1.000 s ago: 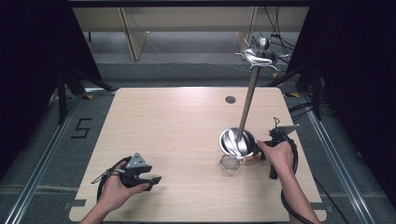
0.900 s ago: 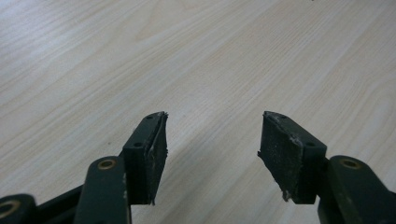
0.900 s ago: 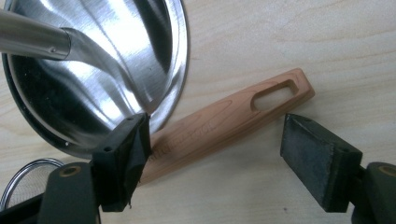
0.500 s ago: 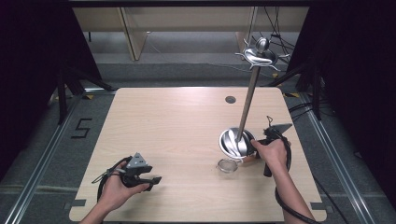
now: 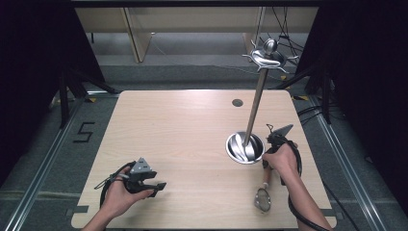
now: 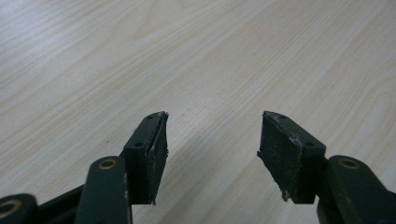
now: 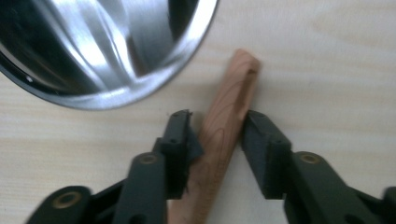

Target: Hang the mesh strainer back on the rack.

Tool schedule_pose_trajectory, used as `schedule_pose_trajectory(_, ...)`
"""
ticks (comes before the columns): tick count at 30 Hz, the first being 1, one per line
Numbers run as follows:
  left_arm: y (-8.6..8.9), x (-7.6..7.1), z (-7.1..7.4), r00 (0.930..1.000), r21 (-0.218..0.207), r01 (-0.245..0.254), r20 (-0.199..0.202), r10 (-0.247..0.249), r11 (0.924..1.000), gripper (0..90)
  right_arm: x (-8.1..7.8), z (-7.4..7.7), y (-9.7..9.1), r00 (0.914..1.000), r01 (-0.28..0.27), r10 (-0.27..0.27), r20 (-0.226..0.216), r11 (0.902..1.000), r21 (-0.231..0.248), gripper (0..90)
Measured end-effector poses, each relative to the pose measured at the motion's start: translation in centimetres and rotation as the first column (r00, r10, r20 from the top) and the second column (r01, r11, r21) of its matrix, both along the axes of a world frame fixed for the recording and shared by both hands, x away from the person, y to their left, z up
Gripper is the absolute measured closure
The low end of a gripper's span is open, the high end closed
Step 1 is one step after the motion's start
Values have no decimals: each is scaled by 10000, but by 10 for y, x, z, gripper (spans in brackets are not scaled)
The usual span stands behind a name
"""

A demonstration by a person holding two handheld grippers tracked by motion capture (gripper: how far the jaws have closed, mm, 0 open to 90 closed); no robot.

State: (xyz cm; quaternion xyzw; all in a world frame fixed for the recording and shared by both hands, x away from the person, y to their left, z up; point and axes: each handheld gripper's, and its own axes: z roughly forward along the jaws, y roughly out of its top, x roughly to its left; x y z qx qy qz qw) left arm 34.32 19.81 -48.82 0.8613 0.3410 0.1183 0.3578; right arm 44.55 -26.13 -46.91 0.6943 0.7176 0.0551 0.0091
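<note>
The right hand-held gripper (image 7: 217, 135), jaws just closing, is grasping the strainer (image 5: 262, 197) handle (image 7: 224, 135); the left hand-held gripper (image 6: 212, 144) is resting released; floor marking "5" (image 5: 82, 132).

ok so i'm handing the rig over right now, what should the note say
Left tongs: open, nothing between them, low over the bare table.
Right tongs: just been closing, pads now on both sides of the wooden handle of the utensil, which lies flat beside the steel base of the hook stand.
Done: grip about made.
Left: lift it, then probably hang it on the top hooks.
</note>
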Motion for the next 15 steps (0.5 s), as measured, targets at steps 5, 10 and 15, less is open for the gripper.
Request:
schedule_pose_trajectory(5,0,0,0,10000,-11,-11,-32,11,10000,409,1,0,-1,9968,-760,766,216,9967,-289,714)
schedule_pose_trajectory(10,0,0,0,10000,-4,11,-55,-11,10000,409,-2,-4,-1,9874,-1536,1550,308,9872,-425,631)
schedule_pose_trajectory(15,0,-1,0,9999,-42,6,-120,-6,10000,409,-6,1,4,9973,-689,674,289,9963,509,541)
